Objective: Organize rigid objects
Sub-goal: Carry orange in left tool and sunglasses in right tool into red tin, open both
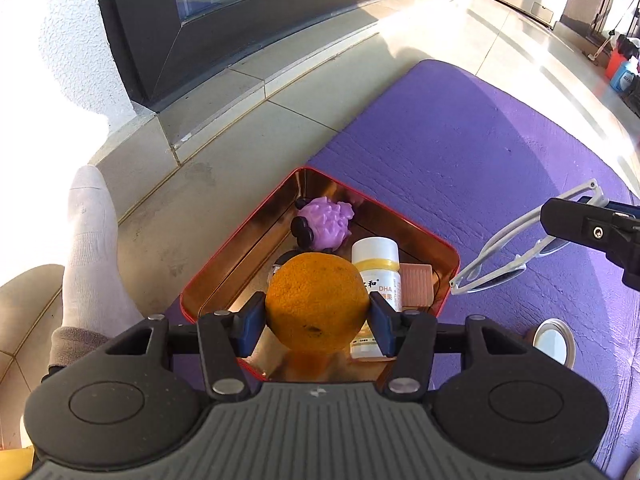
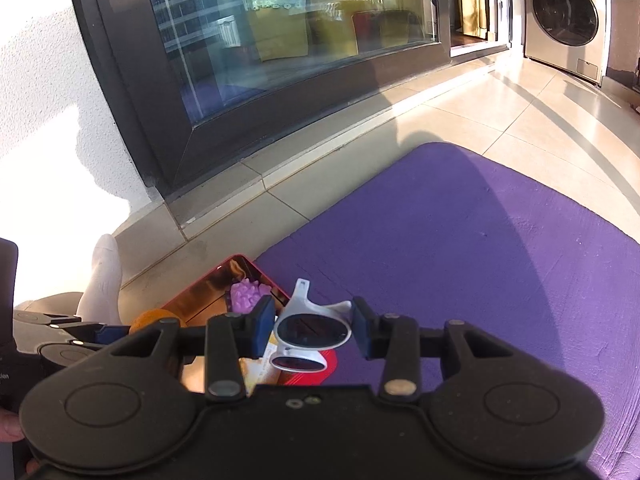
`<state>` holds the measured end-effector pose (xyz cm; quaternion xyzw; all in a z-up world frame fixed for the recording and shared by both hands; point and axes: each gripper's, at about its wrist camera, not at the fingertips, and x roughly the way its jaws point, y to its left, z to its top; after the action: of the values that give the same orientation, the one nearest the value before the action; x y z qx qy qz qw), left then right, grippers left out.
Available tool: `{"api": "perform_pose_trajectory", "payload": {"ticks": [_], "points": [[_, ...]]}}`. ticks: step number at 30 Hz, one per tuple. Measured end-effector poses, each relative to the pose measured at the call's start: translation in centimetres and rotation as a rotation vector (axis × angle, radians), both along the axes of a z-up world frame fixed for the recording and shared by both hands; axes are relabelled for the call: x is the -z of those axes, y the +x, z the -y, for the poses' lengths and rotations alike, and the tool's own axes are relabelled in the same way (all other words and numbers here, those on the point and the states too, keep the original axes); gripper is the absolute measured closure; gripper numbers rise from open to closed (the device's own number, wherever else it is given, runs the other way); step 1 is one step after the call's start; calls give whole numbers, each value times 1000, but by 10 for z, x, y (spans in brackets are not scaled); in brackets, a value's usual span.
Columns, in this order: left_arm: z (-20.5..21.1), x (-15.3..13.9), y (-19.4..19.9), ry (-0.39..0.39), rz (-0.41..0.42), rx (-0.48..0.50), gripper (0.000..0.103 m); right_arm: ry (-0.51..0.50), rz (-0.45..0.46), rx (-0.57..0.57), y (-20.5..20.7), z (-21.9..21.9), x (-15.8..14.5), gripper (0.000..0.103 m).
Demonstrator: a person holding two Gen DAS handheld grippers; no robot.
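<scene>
We look steeply down from the left tool [image 1: 317, 316], close above the red tin [image 1: 448, 248] on the purple mat [image 1: 460, 140]. From the right tool [image 2: 313, 326] we face flatter, toward the window [image 2: 280, 32]. Both views share tin [image 2: 192, 292], mat [image 2: 460, 220], tiled floor [image 1: 248, 120] and washing machine [image 2: 566, 12].

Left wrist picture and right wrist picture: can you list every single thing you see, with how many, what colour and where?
tin box: one, red with gold inside, on the mat's corner
mat: one, purple, on the tiled floor
toy sheep: one, purple, inside the tin box
bottle: one, white and yellow, inside the tin box
block: one, pinkish brown, inside the tin box
lid: one, white, on the mat
washing machine: one, silver, far right
orange: one, held over the tin box
sunglasses: one, white
sock: one, white, left
left gripper: black, grips the orange
right gripper: black, holds the sunglasses
</scene>
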<state>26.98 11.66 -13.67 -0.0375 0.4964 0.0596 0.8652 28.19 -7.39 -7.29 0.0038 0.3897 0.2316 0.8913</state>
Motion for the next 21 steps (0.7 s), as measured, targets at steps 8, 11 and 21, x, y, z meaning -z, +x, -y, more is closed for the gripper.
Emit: {"api": "perform_pose_trajectory", "payload": {"ticks": [8, 11, 21], "points": [[-3, 33, 30, 11, -40, 14, 49, -16, -29, -8, 22, -18, 31, 63], [-4, 45, 37, 8, -53, 15, 49, -36, -39, -23, 28, -25, 44, 63], [-7, 72, 44, 0, -82, 3, 49, -45, -43, -54, 23, -35, 62, 63]]}}
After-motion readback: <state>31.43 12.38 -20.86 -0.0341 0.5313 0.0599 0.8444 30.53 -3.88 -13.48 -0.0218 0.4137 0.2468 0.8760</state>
